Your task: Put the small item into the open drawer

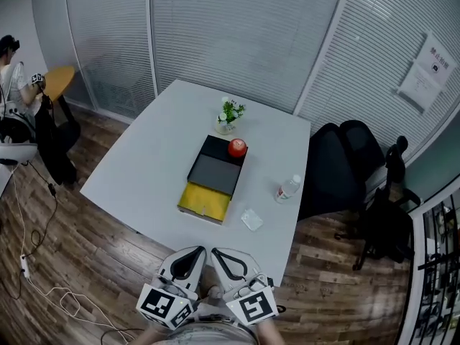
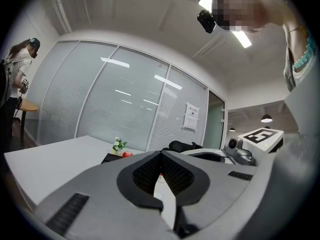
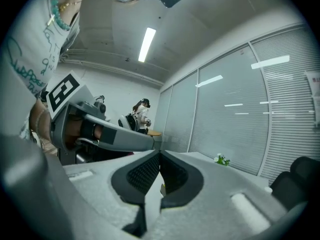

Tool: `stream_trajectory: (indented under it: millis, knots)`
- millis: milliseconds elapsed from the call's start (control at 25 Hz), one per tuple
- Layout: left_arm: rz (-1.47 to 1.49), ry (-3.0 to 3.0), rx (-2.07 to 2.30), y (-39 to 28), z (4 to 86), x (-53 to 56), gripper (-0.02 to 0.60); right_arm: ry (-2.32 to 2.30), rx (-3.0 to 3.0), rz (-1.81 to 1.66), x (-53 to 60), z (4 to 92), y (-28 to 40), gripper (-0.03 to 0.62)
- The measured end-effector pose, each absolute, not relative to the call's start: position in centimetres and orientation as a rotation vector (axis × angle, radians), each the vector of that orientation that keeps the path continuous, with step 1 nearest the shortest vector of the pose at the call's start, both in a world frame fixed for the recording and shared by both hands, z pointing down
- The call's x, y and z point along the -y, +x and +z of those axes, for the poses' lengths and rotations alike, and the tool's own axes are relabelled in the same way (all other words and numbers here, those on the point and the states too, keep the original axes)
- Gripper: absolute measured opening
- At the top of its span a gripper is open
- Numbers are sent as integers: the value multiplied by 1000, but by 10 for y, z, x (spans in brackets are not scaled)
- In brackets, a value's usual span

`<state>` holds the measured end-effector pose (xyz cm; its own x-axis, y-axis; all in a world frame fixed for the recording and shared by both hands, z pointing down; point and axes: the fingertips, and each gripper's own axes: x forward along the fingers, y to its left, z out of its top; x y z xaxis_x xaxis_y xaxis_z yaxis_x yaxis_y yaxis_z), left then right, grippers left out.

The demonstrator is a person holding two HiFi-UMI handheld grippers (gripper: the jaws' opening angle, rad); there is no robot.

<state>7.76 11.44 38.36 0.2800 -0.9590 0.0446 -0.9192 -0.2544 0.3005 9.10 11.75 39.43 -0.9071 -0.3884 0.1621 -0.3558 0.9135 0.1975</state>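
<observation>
On the white table (image 1: 144,164) lies a black drawer unit (image 1: 215,168) with its yellow drawer (image 1: 205,201) pulled open toward me. A red apple (image 1: 237,147) rests on the unit's far end. To the right of the drawer lies a small clear packet (image 1: 252,218). My left gripper (image 1: 195,251) and right gripper (image 1: 213,251) are side by side at the table's near edge, short of all of these. Both are shut and hold nothing. In the left gripper view the fingertips (image 2: 161,153) meet, as they do in the right gripper view (image 3: 160,153).
A small potted plant (image 1: 229,113) stands behind the unit. A plastic bottle (image 1: 288,188) lies near the table's right edge. Black office chairs (image 1: 338,164) crowd the right side. A person (image 1: 14,77) stands far left by a round table, and cables lie on the wooden floor.
</observation>
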Motion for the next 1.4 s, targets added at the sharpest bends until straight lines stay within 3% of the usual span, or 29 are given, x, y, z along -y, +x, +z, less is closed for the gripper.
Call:
stream_trajectory:
  millis: [1400]
  knots:
    - [-151, 2546, 1297, -9, 397, 29, -3, 974, 2708, -245, 23, 407, 0, 3]
